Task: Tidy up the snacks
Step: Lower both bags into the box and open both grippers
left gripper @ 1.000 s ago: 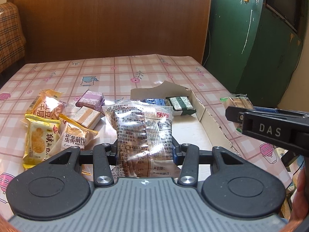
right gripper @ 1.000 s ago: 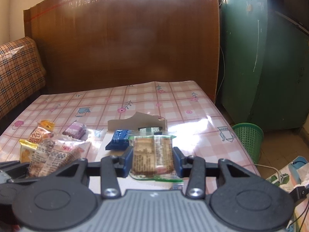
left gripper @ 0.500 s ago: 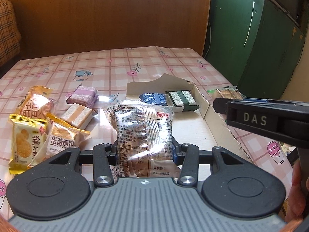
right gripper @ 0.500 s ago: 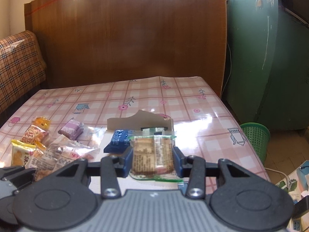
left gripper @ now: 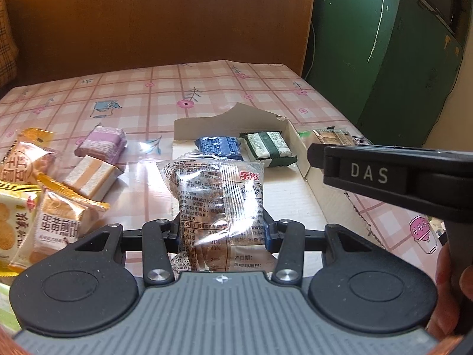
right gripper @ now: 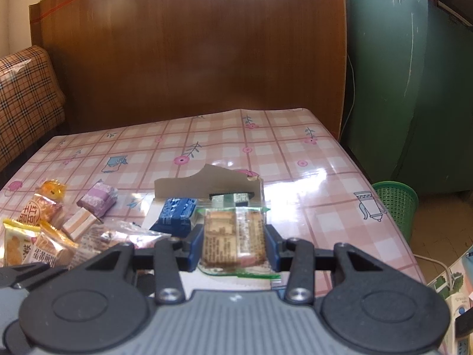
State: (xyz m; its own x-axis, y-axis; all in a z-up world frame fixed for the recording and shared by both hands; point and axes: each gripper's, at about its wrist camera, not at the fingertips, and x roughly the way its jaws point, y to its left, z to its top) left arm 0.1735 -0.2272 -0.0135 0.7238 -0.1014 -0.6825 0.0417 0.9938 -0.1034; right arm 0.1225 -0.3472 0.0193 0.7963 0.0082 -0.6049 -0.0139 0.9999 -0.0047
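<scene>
My left gripper (left gripper: 220,230) is shut on a clear snack packet with printed text (left gripper: 215,195), held above the near part of a shallow cardboard box (left gripper: 298,204). In the box lie a blue packet (left gripper: 220,147) and a dark green packet (left gripper: 269,148). My right gripper (right gripper: 233,248) is shut on a clear packet of brown biscuit with green trim (right gripper: 233,236), held over the box (right gripper: 207,182) near its right wall; it shows in the left wrist view (left gripper: 331,136) too.
Loose snacks lie left of the box on the pink checked tablecloth (left gripper: 165,94): a purple packet (left gripper: 102,145), a tan block (left gripper: 90,176), orange and yellow packets (left gripper: 56,222). A wooden board (right gripper: 192,59) stands behind the table. A green basket (right gripper: 394,198) is on the floor at the right.
Both grippers have moved forward toward the box with their packets still held. The box and its blue and green packets look nearer now.
</scene>
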